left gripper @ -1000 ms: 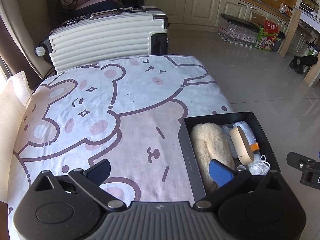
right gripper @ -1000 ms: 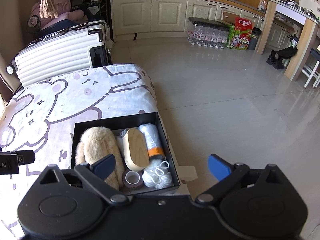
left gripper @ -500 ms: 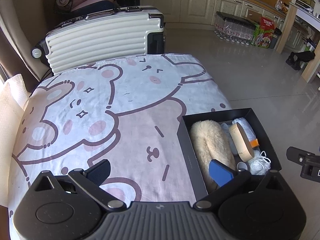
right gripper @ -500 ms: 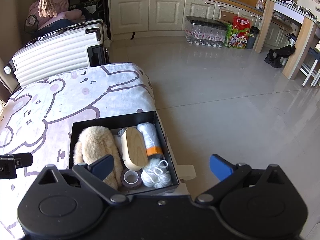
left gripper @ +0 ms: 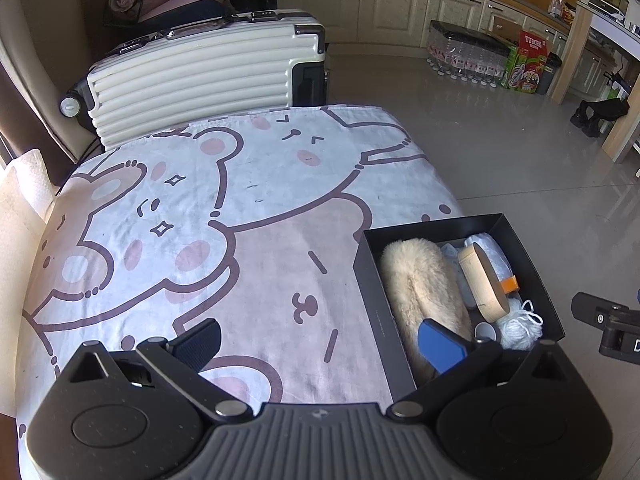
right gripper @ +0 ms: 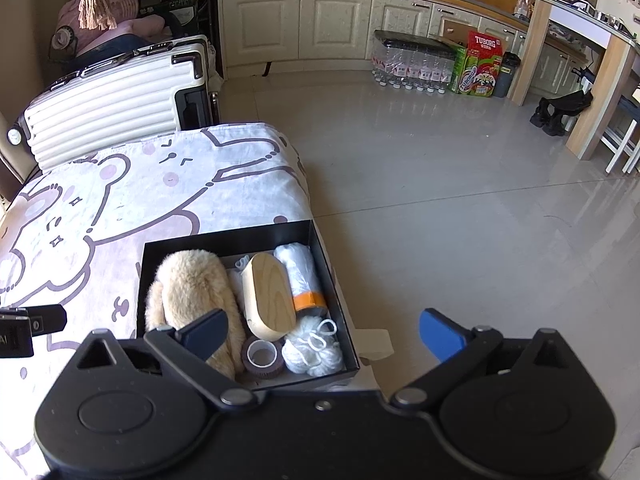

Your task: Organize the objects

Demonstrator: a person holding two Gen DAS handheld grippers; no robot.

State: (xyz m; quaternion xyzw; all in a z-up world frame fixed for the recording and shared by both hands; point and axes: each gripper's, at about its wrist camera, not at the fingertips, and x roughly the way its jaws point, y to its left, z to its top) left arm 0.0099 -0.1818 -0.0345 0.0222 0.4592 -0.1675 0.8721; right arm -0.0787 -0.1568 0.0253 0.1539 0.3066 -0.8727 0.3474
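Observation:
A black box [right gripper: 228, 236] [left gripper: 370, 276] sits at the right corner of the bear-print cloth [left gripper: 200, 220]. Inside lie a cream furry item [right gripper: 188, 280] [left gripper: 420, 276], an oval wooden piece [right gripper: 268, 296] [left gripper: 482, 280], a plastic-wrapped roll with an orange band [right gripper: 302, 276], a tape ring [right gripper: 262, 354] and white yarn [right gripper: 316, 348] [left gripper: 518, 328]. My left gripper [left gripper: 320, 340] hangs open above the cloth beside the box, empty. My right gripper [right gripper: 324, 328] is open above the box's near right corner, holding nothing.
A cream ribbed suitcase [left gripper: 200, 80] stands behind the table. To the right lies bare tiled floor [right gripper: 460, 200], with bottled water [right gripper: 412, 68], a green carton [right gripper: 478, 66] and kitchen cabinets [right gripper: 320, 24] at the back. A white paper towel [left gripper: 20, 196] lies at the cloth's left edge.
Both grippers have drawn slightly back and up from the box. Both stay open and the box's contents have not moved.

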